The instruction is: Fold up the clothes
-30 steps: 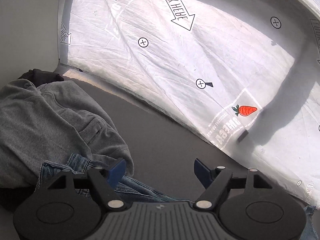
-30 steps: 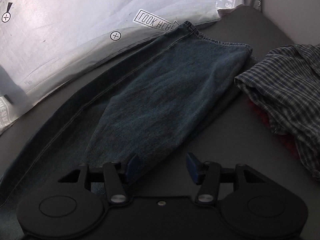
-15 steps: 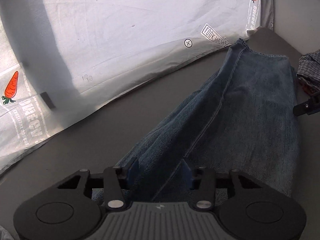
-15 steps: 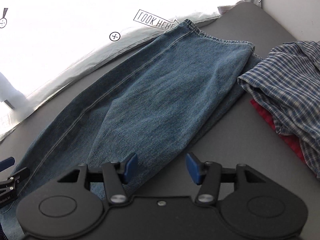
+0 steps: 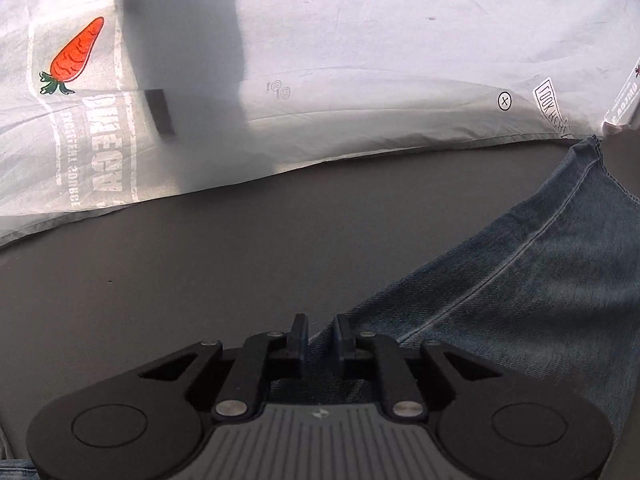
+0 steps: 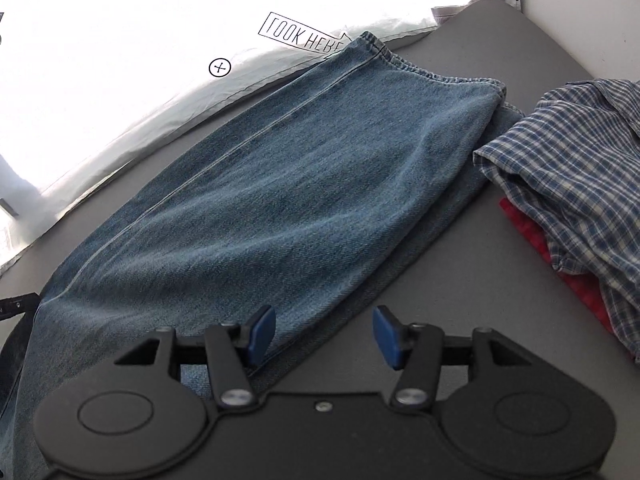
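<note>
Blue jeans [image 6: 300,184] lie folded lengthwise on the grey table [image 6: 460,272], hem toward the white sheet. In the left wrist view the jeans [image 5: 520,280] run off to the right, and my left gripper [image 5: 322,332] stands at their near left edge. Its jaws are narrow, with denim filling the gap between them, and they are opening slightly. My right gripper [image 6: 324,334] is open low over the jeans' right edge. Its left finger [image 6: 262,332] is over the denim and its right finger [image 6: 386,336] over bare table.
A crumpled blue plaid shirt [image 6: 568,160] lies to the right of the jeans on top of something red [image 6: 532,232]. A white printed sheet [image 5: 360,60] with a carrot logo [image 5: 76,56] covers the far side. Bare grey table [image 5: 180,260] lies left of the jeans.
My left gripper swung away from a grey sweatshirt pile, came down at the jeans' edge, and its jaws narrowed around the denim. My right gripper stayed where it was, still open.
</note>
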Demonstrator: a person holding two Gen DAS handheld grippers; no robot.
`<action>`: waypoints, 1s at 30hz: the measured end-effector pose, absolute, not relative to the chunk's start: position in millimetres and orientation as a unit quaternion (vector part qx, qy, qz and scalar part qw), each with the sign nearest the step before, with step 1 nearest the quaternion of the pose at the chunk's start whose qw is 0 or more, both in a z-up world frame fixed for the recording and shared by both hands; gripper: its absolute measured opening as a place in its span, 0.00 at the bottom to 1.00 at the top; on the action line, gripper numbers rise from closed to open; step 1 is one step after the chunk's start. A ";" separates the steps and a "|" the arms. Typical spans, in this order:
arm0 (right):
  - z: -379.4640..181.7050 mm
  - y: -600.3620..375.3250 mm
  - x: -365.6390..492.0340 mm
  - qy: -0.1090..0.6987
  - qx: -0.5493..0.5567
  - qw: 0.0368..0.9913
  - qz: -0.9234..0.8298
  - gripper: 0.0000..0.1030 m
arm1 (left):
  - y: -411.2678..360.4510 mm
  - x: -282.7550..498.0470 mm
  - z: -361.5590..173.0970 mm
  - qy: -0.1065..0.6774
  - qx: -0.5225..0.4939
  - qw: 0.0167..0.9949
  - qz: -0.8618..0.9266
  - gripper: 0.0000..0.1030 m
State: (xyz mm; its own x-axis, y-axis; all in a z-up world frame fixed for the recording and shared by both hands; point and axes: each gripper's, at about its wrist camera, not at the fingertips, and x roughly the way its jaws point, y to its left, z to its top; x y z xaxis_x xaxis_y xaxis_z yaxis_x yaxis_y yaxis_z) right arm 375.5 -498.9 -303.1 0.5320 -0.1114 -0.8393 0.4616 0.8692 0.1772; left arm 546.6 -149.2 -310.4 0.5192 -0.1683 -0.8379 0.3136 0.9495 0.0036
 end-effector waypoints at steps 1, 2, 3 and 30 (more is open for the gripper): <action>-300.4 -499.9 374.2 0.449 0.188 0.856 -0.172 0.54 | -140.1 542.8 -307.9 0.468 0.050 0.872 -0.132 0.23; -298.5 -502.2 373.1 0.444 0.185 0.858 -0.177 0.54 | -130.5 537.8 -303.3 0.464 0.022 0.876 -0.127 0.27; -297.0 -505.3 372.3 0.441 0.184 0.860 -0.182 0.55 | -120.9 532.2 -298.6 0.460 -0.005 0.880 -0.121 0.32; -309.5 -507.7 405.0 0.468 0.059 0.842 -0.262 0.25 | -19.3 424.9 -298.2 0.480 -0.096 0.872 0.016 0.50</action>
State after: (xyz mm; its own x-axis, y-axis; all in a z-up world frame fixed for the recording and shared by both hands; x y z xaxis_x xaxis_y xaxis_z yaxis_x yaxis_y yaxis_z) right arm 405.0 -507.7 -309.5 0.4243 -0.3860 -0.8191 0.4964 0.8557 -0.1461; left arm 424.9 -19.3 -298.2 0.5393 -0.0640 -0.8397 -0.1211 0.9808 -0.1526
